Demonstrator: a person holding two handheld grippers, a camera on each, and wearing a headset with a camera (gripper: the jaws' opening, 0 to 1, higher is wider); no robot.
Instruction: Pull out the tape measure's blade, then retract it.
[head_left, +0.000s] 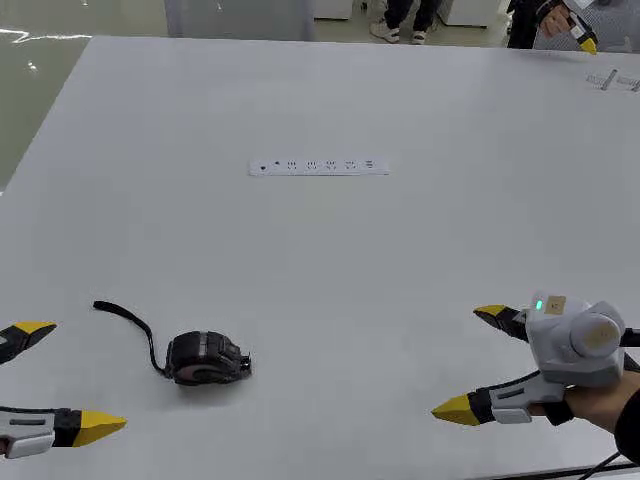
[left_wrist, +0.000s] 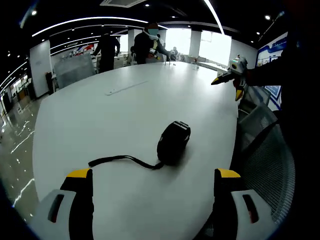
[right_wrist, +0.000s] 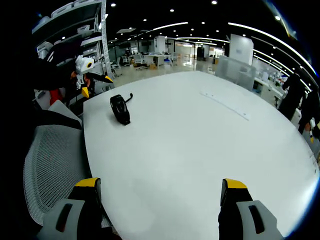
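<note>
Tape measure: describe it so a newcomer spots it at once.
On the big white table, look nearer than the white power strip, to the left. The tape measure is a dark rounded case trailing a black strap, unlike the flat pale strip.

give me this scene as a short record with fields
tape measure: black, lying on white table, blade not out
strap: loose on the table, trailing off the tape measure
left gripper: open, near tape measure, not touching
right gripper: open, farther off, empty
power strip: white, mid-table, beyond
</note>
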